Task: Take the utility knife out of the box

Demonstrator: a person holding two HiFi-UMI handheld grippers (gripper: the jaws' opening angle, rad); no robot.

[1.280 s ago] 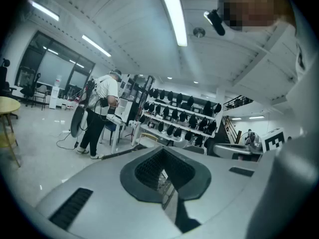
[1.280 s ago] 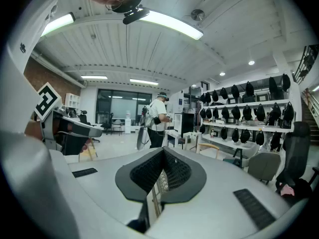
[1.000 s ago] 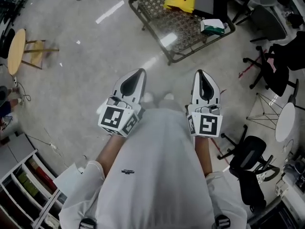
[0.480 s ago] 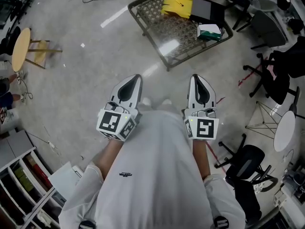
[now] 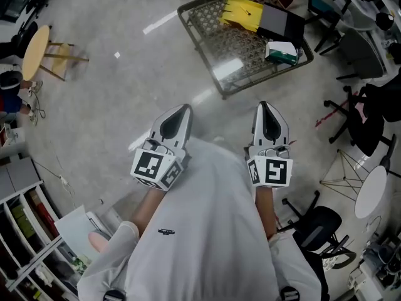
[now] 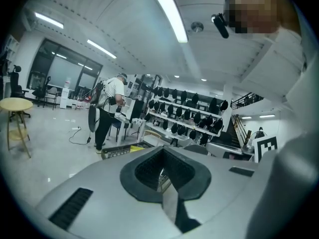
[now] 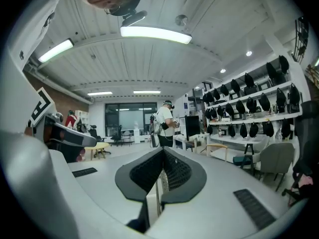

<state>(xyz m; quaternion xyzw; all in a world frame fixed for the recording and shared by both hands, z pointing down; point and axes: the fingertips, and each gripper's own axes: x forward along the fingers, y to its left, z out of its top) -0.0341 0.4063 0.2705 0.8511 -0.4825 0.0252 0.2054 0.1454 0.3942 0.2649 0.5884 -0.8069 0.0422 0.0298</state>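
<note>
Floor (image 5: 113, 105): grey, polished; low mesh tabletop (image 5: 219, 36) stands ahead.
Box: dark box (image 5: 282, 22) on tabletop, probably the task's; utility knife not made out.
Writing: green-and-white carton (image 5: 280, 52), print too small to read.
Left gripper (image 5: 180, 110): fingers (image 6: 147, 171) closed together, empty.
Right gripper (image 5: 264, 107): fingers (image 7: 177, 172) closed together, empty.
Change: tabletop now further right in head view; grippers unchanged before torso.

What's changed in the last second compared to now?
Only the view shifted: the mesh table sits slightly lower in the head view, the round stool slightly higher, so the person seems to have turned. Nothing was grasped or released. The left hand-held gripper and right hand-held gripper stay shut, empty, before the body.
</note>
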